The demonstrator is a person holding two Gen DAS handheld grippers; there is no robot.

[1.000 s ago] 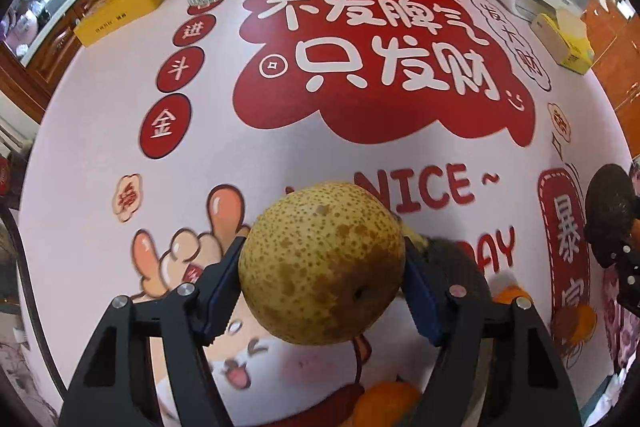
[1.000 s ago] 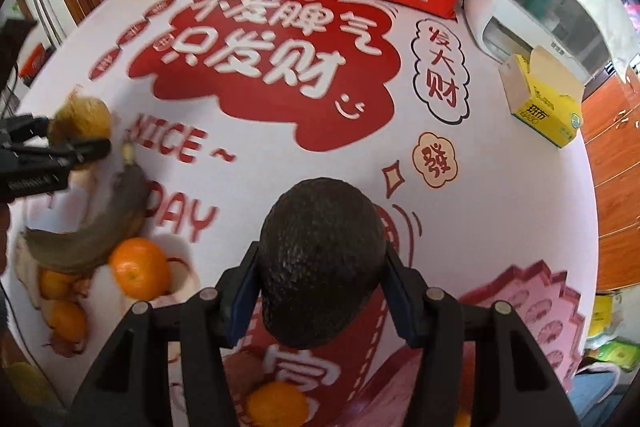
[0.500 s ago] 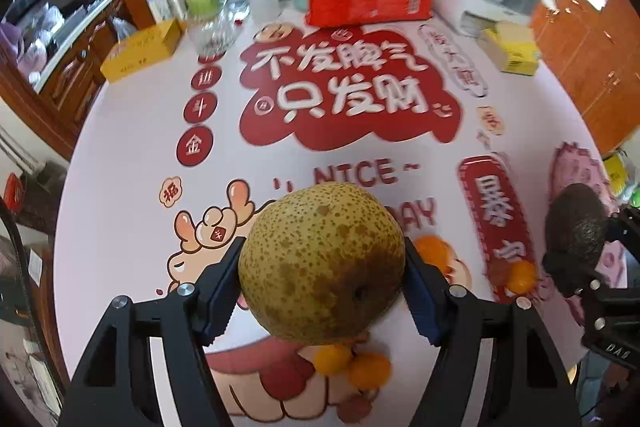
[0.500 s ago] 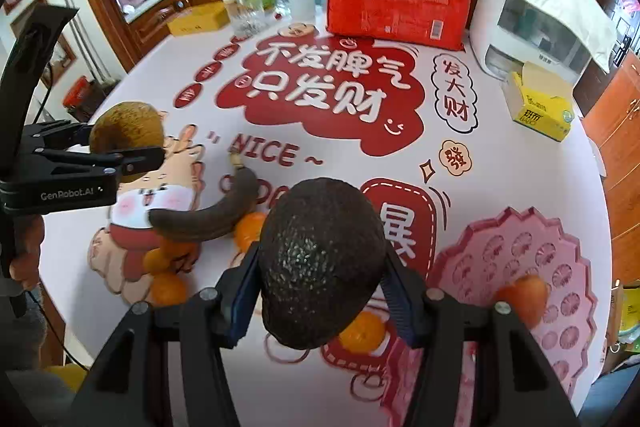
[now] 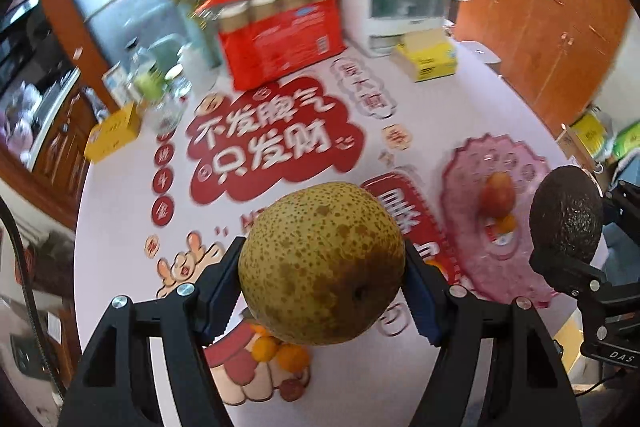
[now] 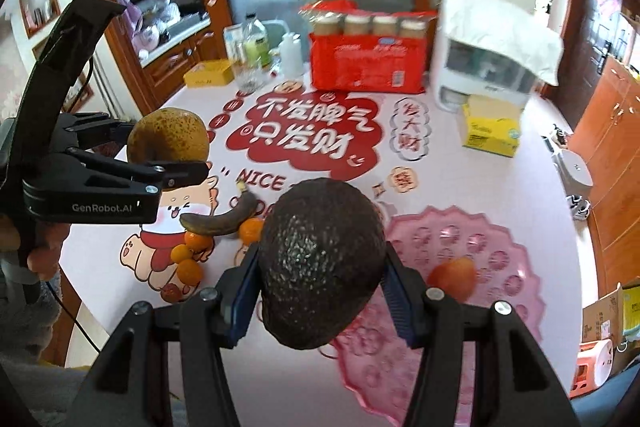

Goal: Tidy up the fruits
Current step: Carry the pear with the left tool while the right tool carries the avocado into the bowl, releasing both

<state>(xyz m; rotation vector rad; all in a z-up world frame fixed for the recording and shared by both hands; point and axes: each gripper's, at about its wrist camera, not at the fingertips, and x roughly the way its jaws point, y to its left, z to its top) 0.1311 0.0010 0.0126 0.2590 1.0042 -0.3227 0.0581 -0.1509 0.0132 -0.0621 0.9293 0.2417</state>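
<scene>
In our left view, the left gripper (image 5: 322,291) clamps a speckled pear (image 5: 322,271) above the table (image 5: 120,211), and the avocado (image 5: 566,211) hangs at the right beside the pink tray (image 5: 472,267). In our right view, the right gripper (image 6: 320,291) pinches the avocado (image 6: 322,263) over the tray's (image 6: 512,267) near edge, where an apple (image 6: 454,277) lies, while a banana (image 6: 222,221) and oranges (image 6: 188,255) sit on the table (image 6: 500,187) at left
</scene>
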